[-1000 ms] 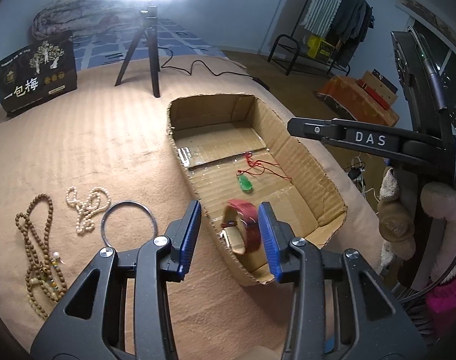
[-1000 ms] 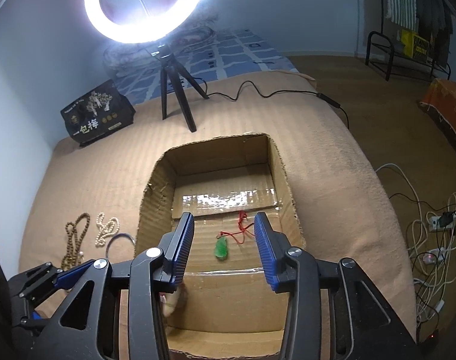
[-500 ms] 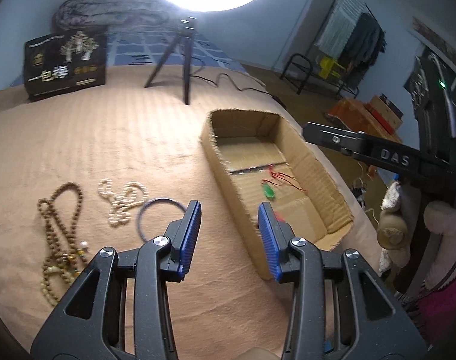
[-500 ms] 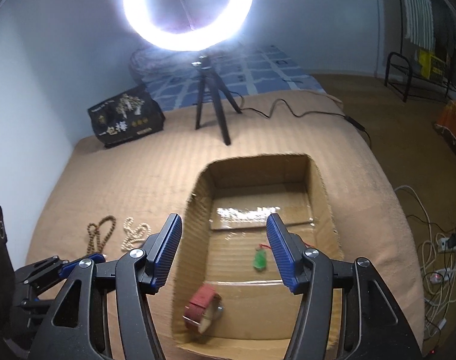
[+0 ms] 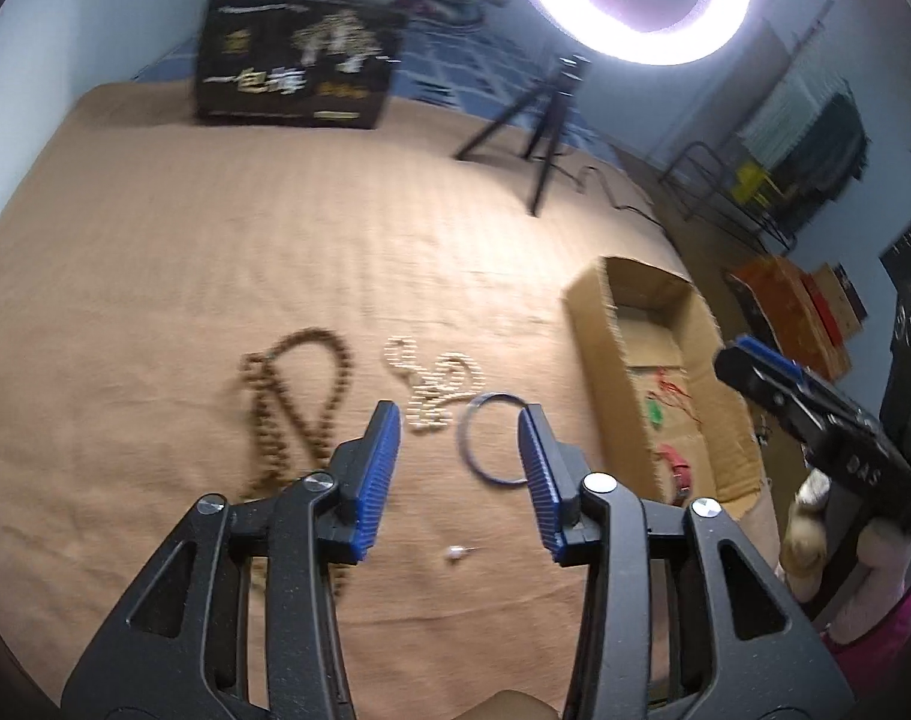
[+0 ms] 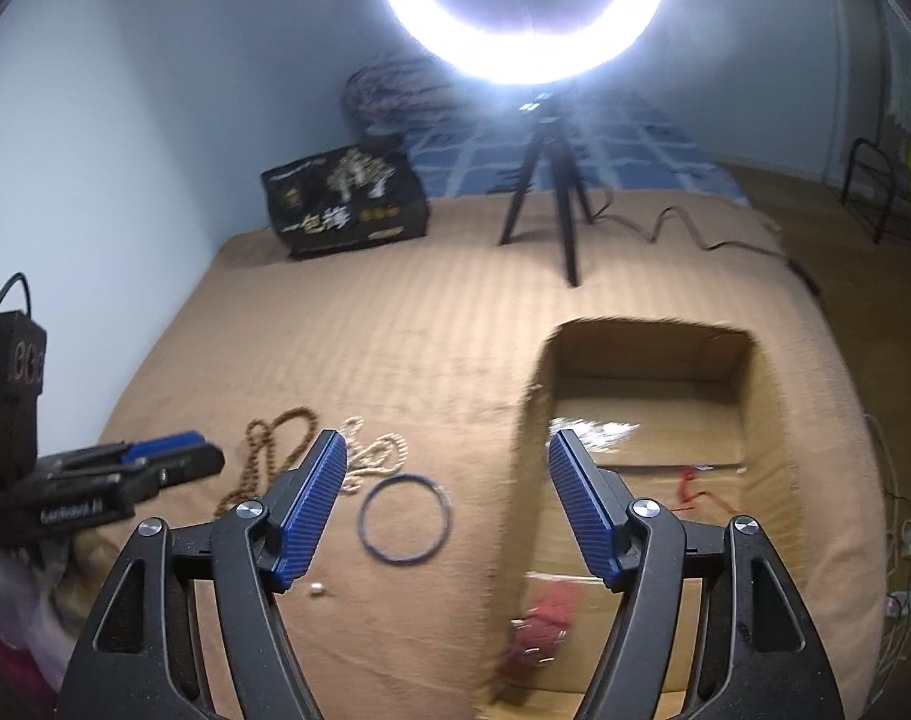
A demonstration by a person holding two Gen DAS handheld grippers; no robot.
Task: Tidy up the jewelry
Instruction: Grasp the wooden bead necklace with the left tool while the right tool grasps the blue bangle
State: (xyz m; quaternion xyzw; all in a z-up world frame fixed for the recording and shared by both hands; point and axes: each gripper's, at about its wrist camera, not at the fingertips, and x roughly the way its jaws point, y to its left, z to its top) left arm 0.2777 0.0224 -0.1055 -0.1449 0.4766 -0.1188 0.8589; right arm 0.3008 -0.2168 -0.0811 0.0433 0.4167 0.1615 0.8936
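Both grippers hang over the tan bedspread point(image 5: 215, 276) with nothing between their blue pads. The left gripper point(image 5: 461, 474) has its jaws parting, empty, and through the gap in the lower middle of its view a thin dark bangle point(image 5: 494, 447) lies flat on the cloth, its right edge hidden behind the right pad. Just left of the bangle sits a curled pale bead strand point(image 5: 434, 384), and further left a long brown bead necklace point(image 5: 299, 402) loops down behind the left finger. A tiny white pearl-like piece point(image 5: 455, 553) lies alone near the bottom centre. At the right of that view stands the open cardboard box point(image 5: 593, 372), holding a green pendant on red cord point(image 5: 655, 413) and a red strap watch point(image 5: 678, 468). The right gripper point(image 6: 443, 507) is also spreading wider and carries nothing; in its own view the bangle shows between its pads, left of the box wall. A ring light on a tripod point(image 6: 545, 198) glares at the top, and a black printed box point(image 6: 347, 201) rests against the wall at the upper left of centre. The pictures are blurred.
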